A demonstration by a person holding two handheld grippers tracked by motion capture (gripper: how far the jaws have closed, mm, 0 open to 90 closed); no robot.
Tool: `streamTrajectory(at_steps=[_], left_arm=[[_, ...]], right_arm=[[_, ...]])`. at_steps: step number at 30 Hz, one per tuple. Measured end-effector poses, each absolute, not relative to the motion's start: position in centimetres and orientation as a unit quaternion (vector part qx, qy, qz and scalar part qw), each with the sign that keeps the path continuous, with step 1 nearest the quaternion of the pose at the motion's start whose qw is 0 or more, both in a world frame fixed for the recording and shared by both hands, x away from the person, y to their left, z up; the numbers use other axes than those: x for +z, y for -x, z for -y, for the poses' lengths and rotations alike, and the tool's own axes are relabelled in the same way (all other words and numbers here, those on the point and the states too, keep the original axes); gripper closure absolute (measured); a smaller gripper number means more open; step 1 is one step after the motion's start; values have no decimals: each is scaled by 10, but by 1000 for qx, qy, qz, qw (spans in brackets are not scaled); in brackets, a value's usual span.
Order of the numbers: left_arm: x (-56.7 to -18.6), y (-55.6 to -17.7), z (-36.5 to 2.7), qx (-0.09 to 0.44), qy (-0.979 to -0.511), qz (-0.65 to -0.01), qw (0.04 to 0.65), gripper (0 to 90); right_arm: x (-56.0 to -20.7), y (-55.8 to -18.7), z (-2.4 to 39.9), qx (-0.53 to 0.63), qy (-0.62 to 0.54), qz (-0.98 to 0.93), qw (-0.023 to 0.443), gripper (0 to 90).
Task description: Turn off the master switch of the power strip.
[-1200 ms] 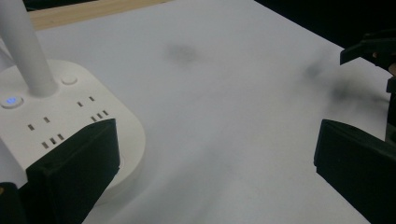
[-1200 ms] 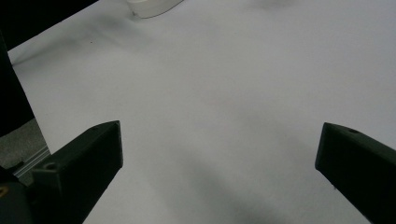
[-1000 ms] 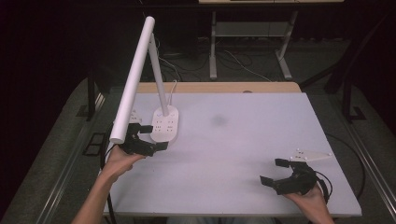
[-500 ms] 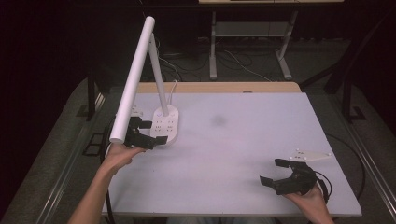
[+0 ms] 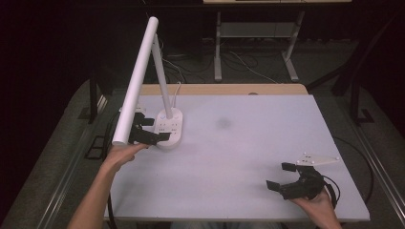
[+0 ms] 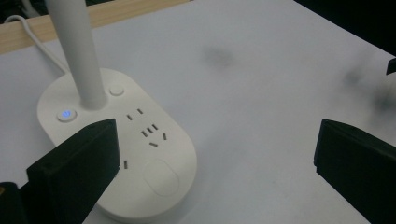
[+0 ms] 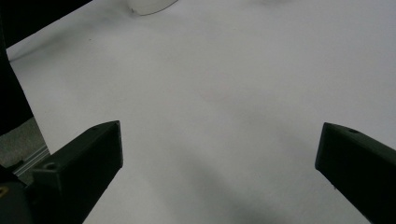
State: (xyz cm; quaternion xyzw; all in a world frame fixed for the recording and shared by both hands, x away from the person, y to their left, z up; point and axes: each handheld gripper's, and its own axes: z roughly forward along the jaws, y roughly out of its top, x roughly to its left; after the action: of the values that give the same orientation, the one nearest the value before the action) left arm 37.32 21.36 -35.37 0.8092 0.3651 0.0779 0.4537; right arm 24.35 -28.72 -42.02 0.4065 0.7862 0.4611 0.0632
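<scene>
Table [image 5: 248,157]: lying white and flat, carrying a faint dark smudge [image 5: 223,123] toward 12 o'clock of centre.
Lamp base [image 5: 170,128]: sitting at 10 o'clock on the table; white oval with socket slots, a lit blue button [image 6: 66,114], and an upright stem [image 6: 79,56].
Lamp head [image 5: 136,78]: slanting as a long white bar over the table's 9 o'clock edge.
Left gripper [image 5: 150,135]: hovering at the base's 8 o'clock side, jaws spread wide, gripping nothing; base lying partly between the jaws, nearer the left one.
Right gripper [image 5: 286,179]: resting near 4 o'clock, jaws spread wide, bare table between them.
</scene>
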Motion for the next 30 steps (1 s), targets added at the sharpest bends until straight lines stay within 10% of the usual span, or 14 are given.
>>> streamTrajectory(at_steps=[30], left_arm=[[-369, -419, -231, 93, -787, -412, 450, 4]], right_arm=[[-423, -243, 288, 456, -412, -786, 64, 1]])
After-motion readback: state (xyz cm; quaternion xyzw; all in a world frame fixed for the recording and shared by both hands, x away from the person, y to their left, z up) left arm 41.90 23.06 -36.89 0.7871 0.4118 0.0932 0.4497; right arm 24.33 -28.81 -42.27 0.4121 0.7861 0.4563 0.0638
